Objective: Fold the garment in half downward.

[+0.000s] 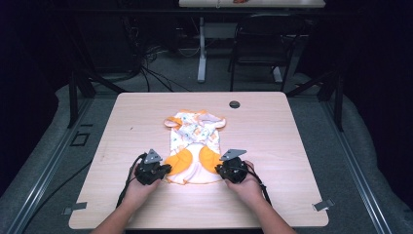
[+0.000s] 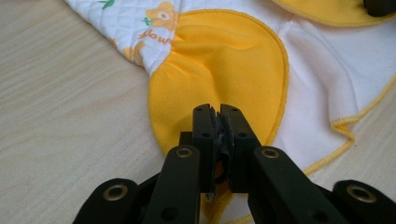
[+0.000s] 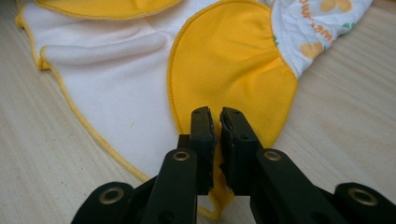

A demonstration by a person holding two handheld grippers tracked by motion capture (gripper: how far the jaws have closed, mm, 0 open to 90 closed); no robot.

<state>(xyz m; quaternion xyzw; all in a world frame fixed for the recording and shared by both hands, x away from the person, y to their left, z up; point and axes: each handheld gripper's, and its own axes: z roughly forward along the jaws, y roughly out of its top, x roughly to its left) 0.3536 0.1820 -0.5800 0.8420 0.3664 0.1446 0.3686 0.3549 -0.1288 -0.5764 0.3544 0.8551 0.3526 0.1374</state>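
Item: small printed garment [image 1: 194, 146], white quilted body with yellow-orange panels and trim, lying flat at the centre of the wooden table [image 1: 272, 141], its neck end toward the top of the high view and its hem toward the bottom. Left gripper [image 1: 164, 170], lower centre-left of that view: jaws pressed together, pinching the near edge of the left yellow panel [image 2: 219, 70], the fabric visible between the pads in the left gripper view. Right gripper [image 1: 220, 170], lower centre-right: jaws likewise closed on the edge of the right yellow panel [image 3: 229, 60], cloth caught between them. Progress, as judged: both lower corners are secured, so the grasping step looks complete; the cloth still rests flat and unfolded, so any lifting, folding or moving of it remains to be done. Background: a chair [image 1: 258, 44] at the top of the frame beyond the table.
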